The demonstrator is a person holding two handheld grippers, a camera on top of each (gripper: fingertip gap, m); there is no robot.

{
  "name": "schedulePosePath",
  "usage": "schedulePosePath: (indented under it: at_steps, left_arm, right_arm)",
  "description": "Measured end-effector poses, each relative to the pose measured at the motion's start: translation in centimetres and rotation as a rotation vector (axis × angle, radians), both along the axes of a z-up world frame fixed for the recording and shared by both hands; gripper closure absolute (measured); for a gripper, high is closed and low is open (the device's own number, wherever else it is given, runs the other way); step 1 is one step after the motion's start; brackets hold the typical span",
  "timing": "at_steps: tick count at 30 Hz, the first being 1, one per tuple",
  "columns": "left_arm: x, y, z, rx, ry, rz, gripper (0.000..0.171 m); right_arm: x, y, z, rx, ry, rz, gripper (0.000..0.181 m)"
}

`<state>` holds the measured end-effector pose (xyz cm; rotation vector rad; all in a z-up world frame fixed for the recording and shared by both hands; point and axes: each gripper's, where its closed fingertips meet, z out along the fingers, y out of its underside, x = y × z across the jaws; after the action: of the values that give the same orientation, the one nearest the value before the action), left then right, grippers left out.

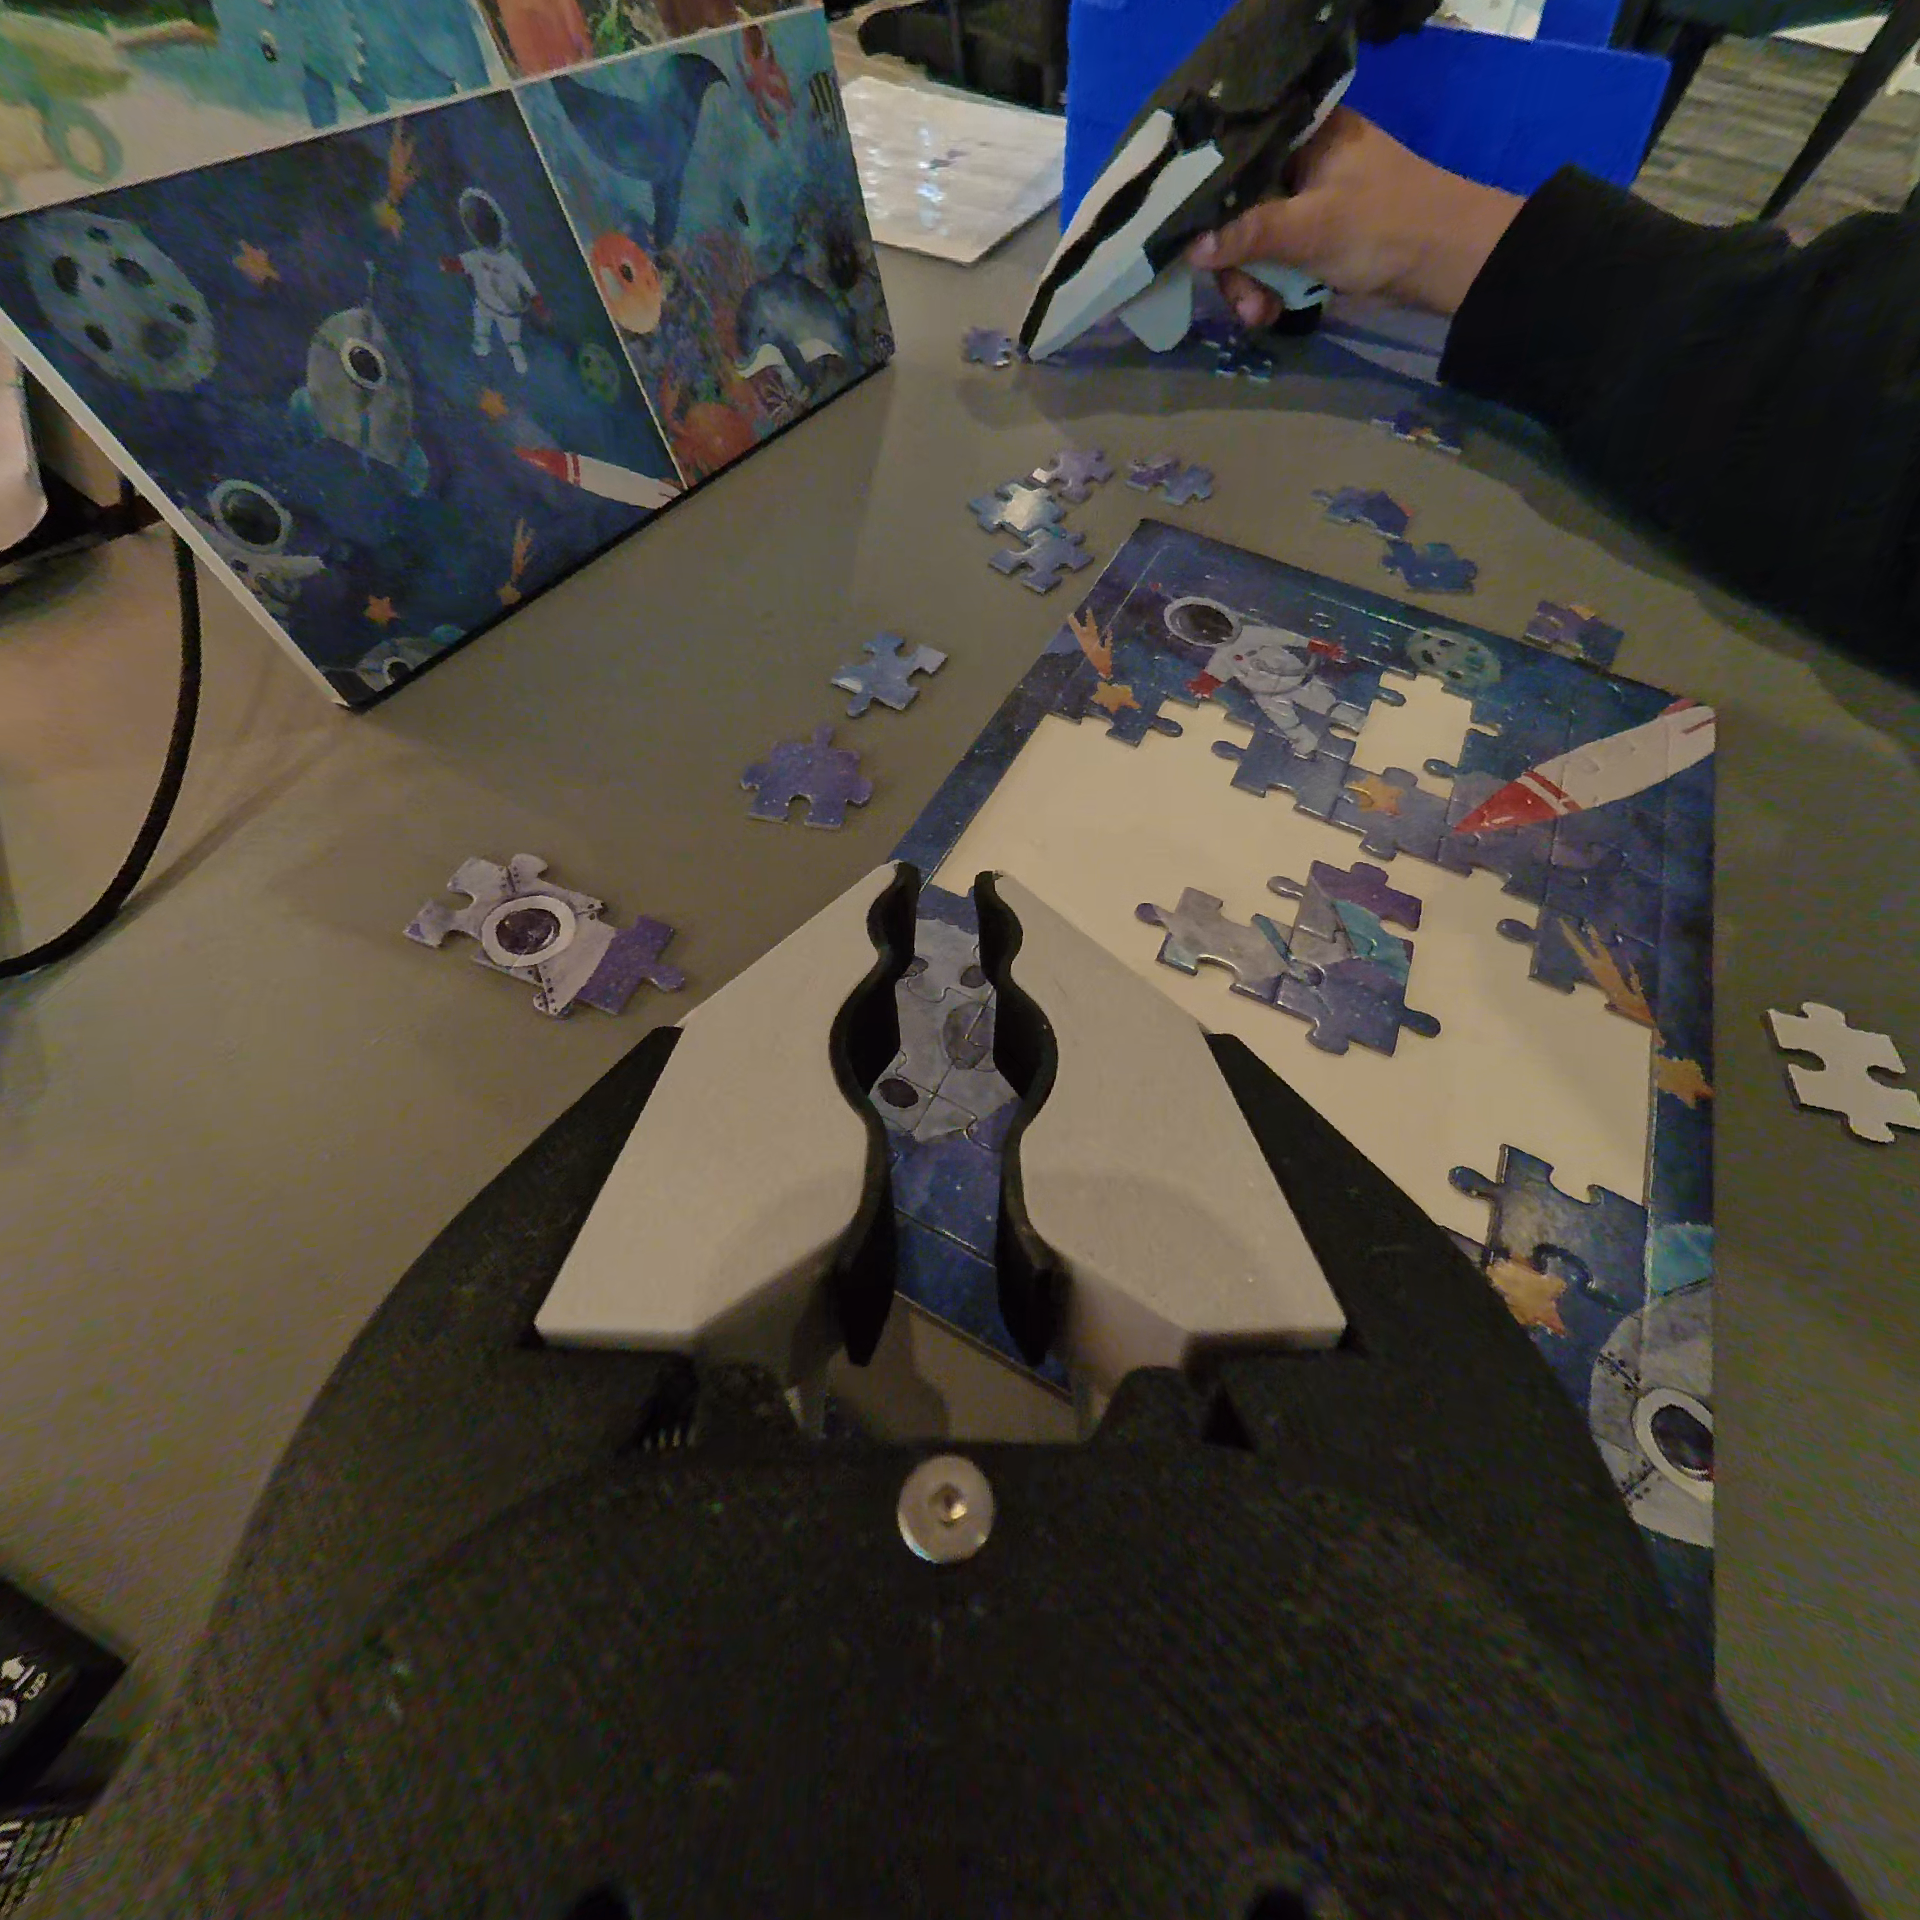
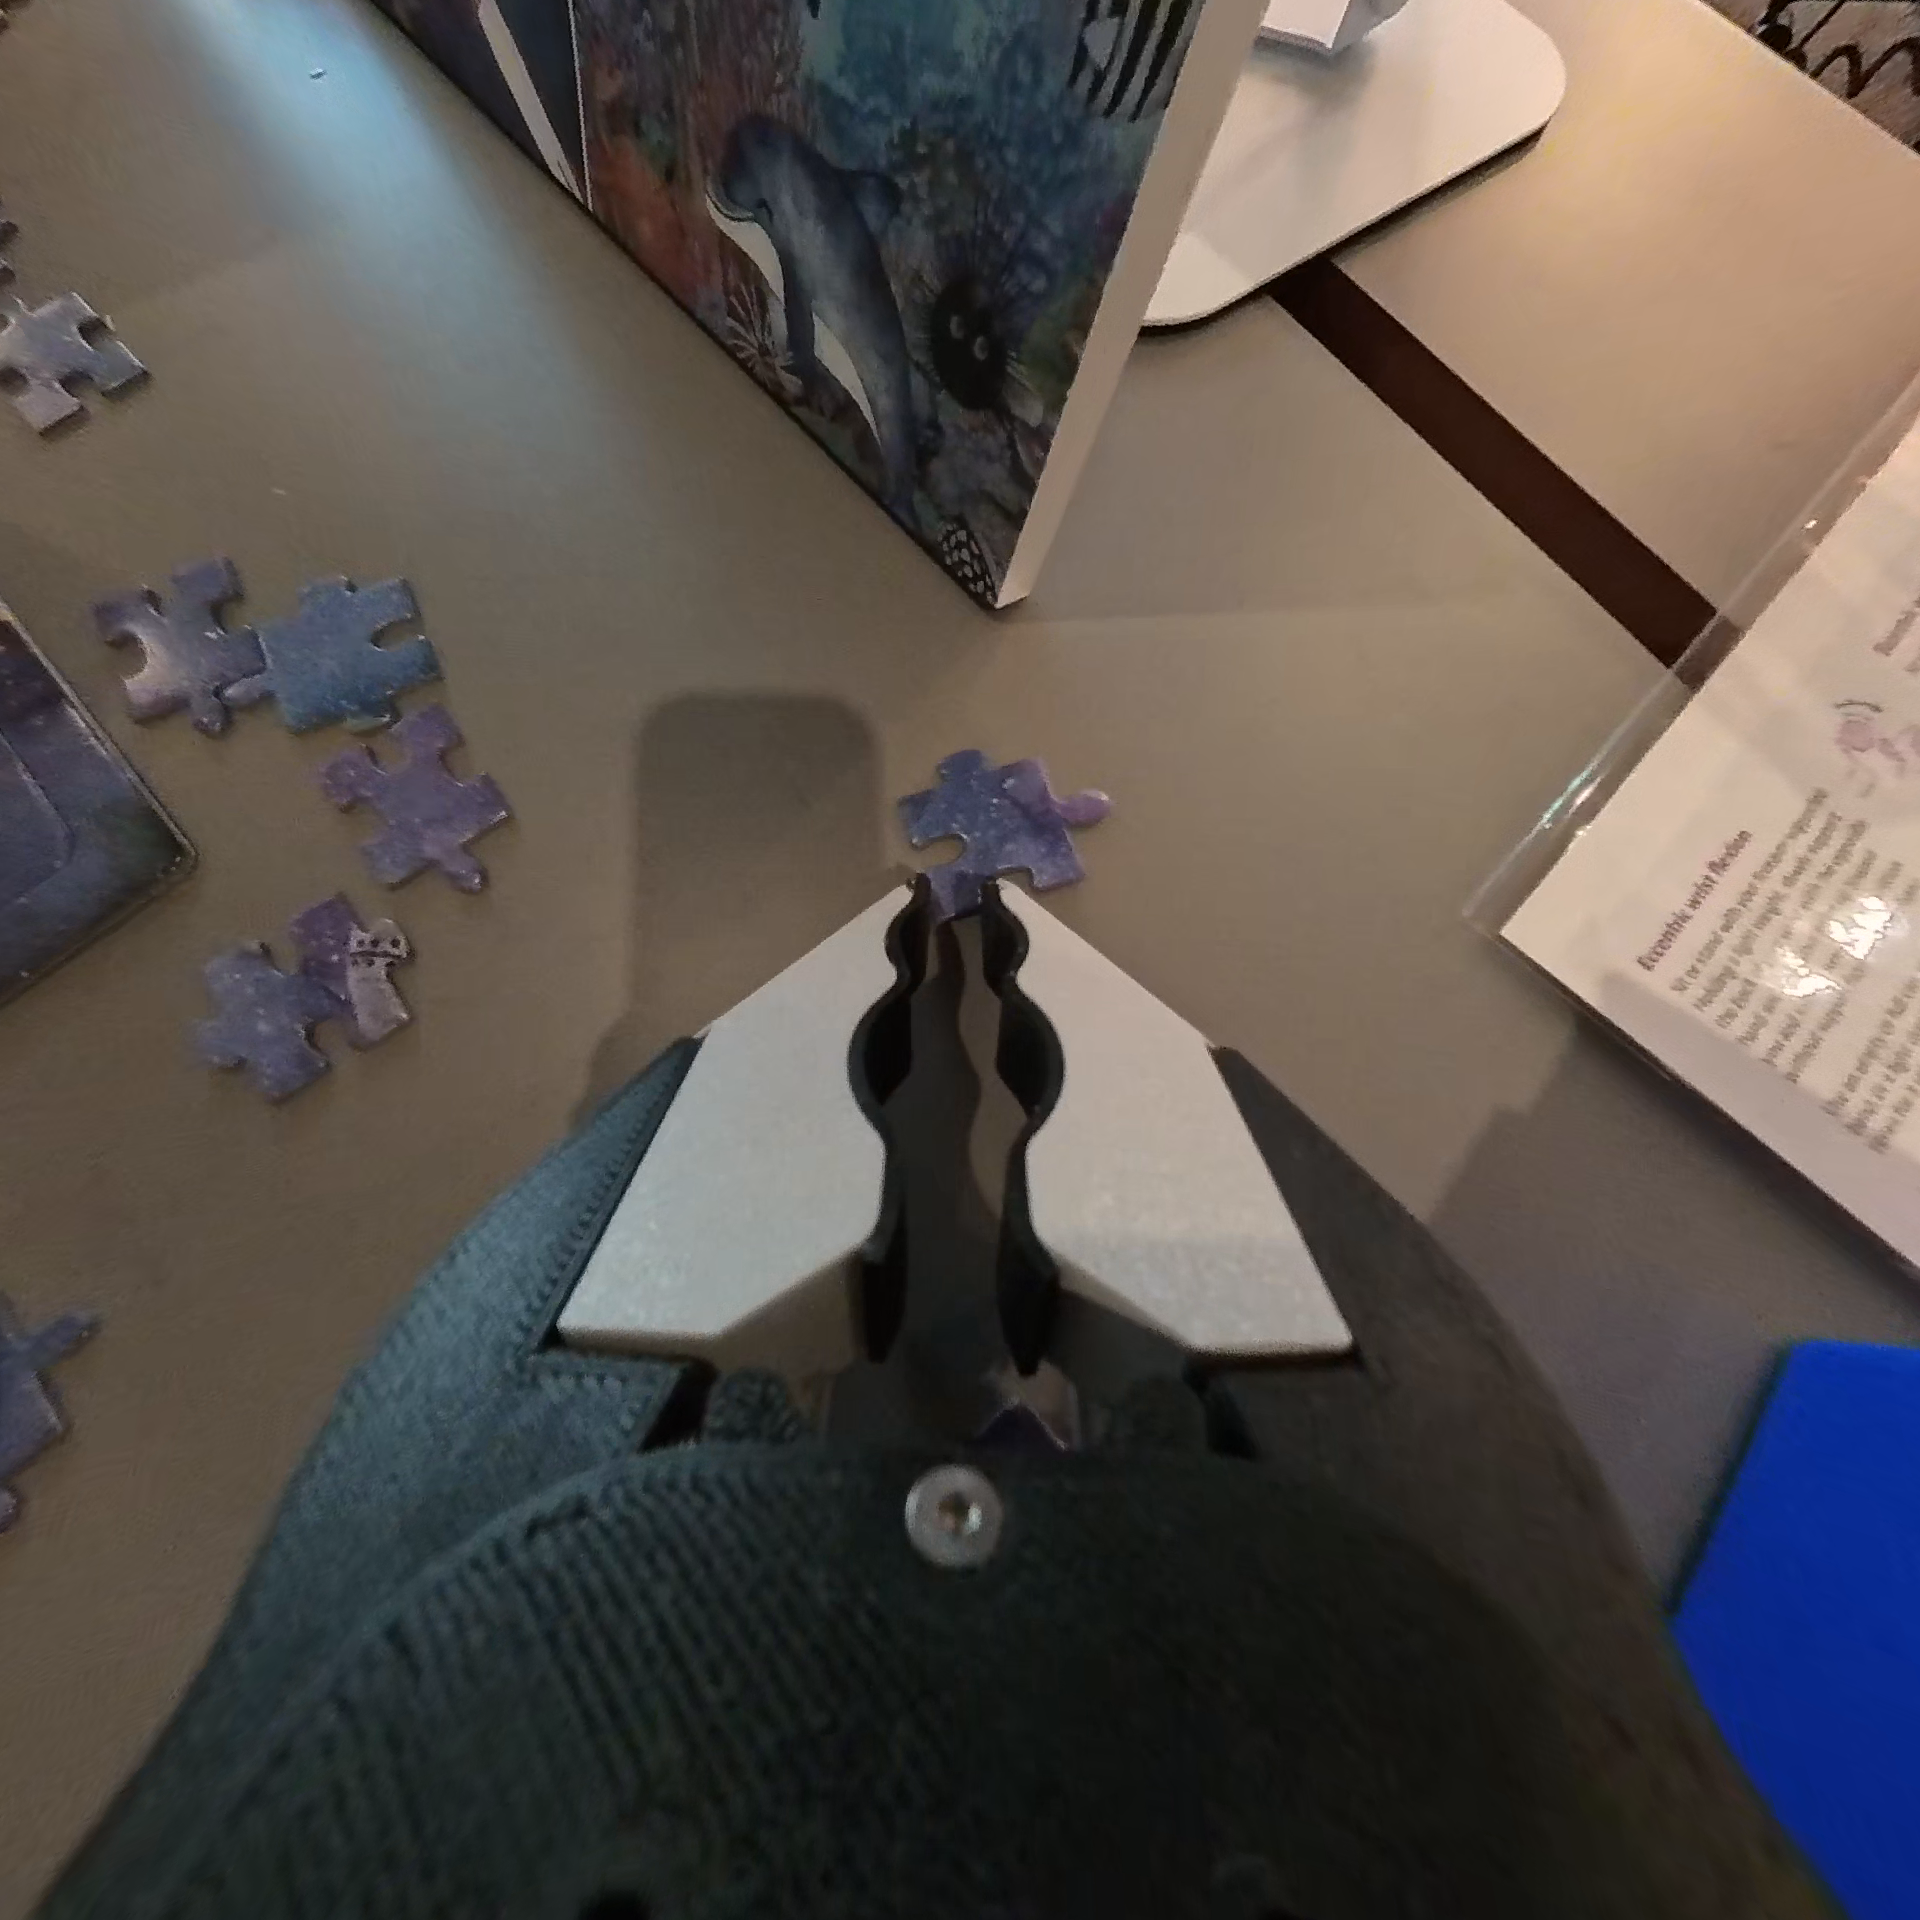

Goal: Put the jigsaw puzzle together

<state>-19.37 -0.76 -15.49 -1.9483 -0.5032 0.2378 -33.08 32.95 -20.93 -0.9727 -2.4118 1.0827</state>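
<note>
The partly built space jigsaw lies in its tray (image 1: pixel 1091 831), with a white bare middle and a loose joined cluster (image 1: pixel 1309 956) inside. My left gripper (image 1: pixel 945 878) hovers over the tray's near left corner, jaws a narrow gap apart and empty. Several loose pieces (image 1: pixel 1039 520) lie beyond the tray, and a joined porthole pair (image 1: pixel 540 935) lies to the left. My right gripper (image 2: pixel 956 888) is closed on the near tab of a purple piece (image 2: pixel 997 831) lying on the table. The right gripper also shows in the left wrist view (image 1: pixel 1029 348), tip down beside that piece (image 1: pixel 987 346).
The picture box (image 1: pixel 416 364) stands propped at the back left, close to the purple piece (image 2: pixel 883 260). A clear holder with a printed sheet (image 2: pixel 1766 935) lies at right. A blue bin (image 1: pixel 1455 104), a black cable (image 1: pixel 177 727) and a face-down white piece (image 1: pixel 1844 1070) are around. The tips of one gripper are about 40 cm away from the tips of the other.
</note>
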Motion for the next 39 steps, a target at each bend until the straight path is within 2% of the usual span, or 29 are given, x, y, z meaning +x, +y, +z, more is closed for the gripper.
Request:
schedulePosePath:
  at_steps: [8,13,17,21,27,31,36,39]
  left_arm:
    - [0.0,0.0,-0.1,-0.002,0.000,-0.002,0.163]
    - [-0.1,-0.1,-0.1,-0.005,-0.001,0.003,0.163]
    - [-0.3,-0.2,0.0,0.001,-0.006,0.012,0.163]
    - [-0.3,-0.2,-0.1,-0.001,-0.008,0.011,0.163]
    - [0.1,0.0,0.8,0.015,0.049,-0.008,0.167]
    - [1.9,1.2,0.9,0.016,0.057,-0.125,0.165]
    - [6.7,3.8,-0.5,-0.078,0.099,-0.355,0.160]
    - [8.8,5.2,-1.0,-0.111,0.104,-0.433,0.161]
  right_arm:
    - [0.4,-1.4,2.4,-0.105,0.039,0.044,0.173]
    - [2.0,-4.2,4.8,-0.185,0.063,0.114,0.173]
    - [5.8,-8.6,6.3,-0.178,0.095,0.213,0.173]
    - [12.0,-14.0,7.4,-0.193,0.117,0.328,0.173]
    - [21.1,-21.1,5.6,-0.163,0.170,0.415,0.173]
    - [25.4,-24.3,4.4,-0.246,0.101,0.479,0.173]
    - [26.7,-25.2,2.1,-0.120,0.057,0.534,0.173]
    - [26.7,-25.1,1.9,-0.106,0.047,0.535,0.173]
